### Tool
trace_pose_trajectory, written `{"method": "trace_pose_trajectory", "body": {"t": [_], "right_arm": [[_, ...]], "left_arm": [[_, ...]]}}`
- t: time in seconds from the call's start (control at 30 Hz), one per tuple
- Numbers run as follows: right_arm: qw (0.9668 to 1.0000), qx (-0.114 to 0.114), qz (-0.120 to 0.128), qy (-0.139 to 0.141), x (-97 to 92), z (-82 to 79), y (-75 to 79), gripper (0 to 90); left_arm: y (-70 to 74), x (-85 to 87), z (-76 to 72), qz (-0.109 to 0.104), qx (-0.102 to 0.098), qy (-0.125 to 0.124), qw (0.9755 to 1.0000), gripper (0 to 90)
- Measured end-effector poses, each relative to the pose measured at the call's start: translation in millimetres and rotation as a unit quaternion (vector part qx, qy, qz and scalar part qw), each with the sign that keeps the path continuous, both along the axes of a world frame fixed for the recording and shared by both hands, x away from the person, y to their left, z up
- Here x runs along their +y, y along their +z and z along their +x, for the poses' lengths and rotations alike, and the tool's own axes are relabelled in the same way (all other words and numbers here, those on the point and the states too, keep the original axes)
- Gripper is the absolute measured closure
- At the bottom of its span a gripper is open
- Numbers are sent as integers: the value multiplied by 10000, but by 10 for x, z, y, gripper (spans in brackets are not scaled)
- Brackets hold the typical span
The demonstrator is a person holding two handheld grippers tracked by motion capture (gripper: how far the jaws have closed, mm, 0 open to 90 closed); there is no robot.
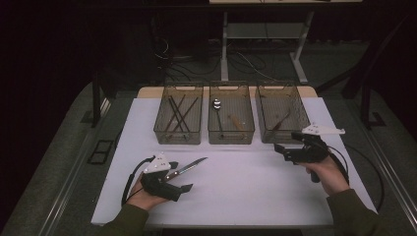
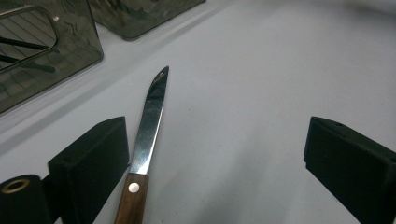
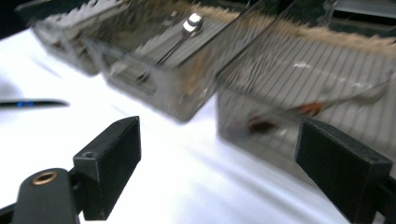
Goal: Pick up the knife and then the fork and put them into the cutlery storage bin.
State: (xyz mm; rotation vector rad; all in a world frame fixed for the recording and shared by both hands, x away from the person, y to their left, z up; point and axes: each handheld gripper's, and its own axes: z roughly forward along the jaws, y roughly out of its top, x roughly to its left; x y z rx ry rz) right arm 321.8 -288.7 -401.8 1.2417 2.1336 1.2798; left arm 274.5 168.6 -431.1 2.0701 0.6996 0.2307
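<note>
three smoky bins (image 1: 231, 135), one knife (image 2: 148, 122); no writing legible.

Three clear wire-lined bins stand in a row at the far edge of the white surface (image 1: 255, 182). Left bin (image 1: 178, 121): several dark sticks, crossed. Middle bin (image 1: 230, 119): a spoon (image 1: 216, 104) beside a wooden-handled piece. Right bin (image 1: 282, 119): one utensil, lying diagonal.

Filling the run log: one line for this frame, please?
left gripper: open, knife on table between jaws, not gripped | right gripper: open, empty, by right basket | spoon: middle basket
</note>
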Motion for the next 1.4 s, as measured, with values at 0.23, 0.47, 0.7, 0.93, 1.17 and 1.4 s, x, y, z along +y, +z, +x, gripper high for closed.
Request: {"method": "trace_pose_trajectory", "body": {"t": [0.23,0.47,0.7,0.93,1.17,1.4], "right_arm": [[9999,-88,-75,104,34,-287,-199,146],[9998,-37,-86,175,18,-457,-338,146],[9996,85,-10,268,10,-547,-382,146],[9997,56,9,231,-16,-547,-375,146],[9997,44,-14,252,-6,-546,-373,146],[9997,54,-8,226,-6,-537,-377,146]], "left_arm": [[19,44,27,59,54,84,9999,117],[69,116,72,48,99,177,9998,205],[77,220,135,195,126,229,9995,320],[10,340,247,448,433,277,9977,511],[-72,269,346,667,474,116,9966,639],[-149,217,363,924,510,69,9944,703]]}}
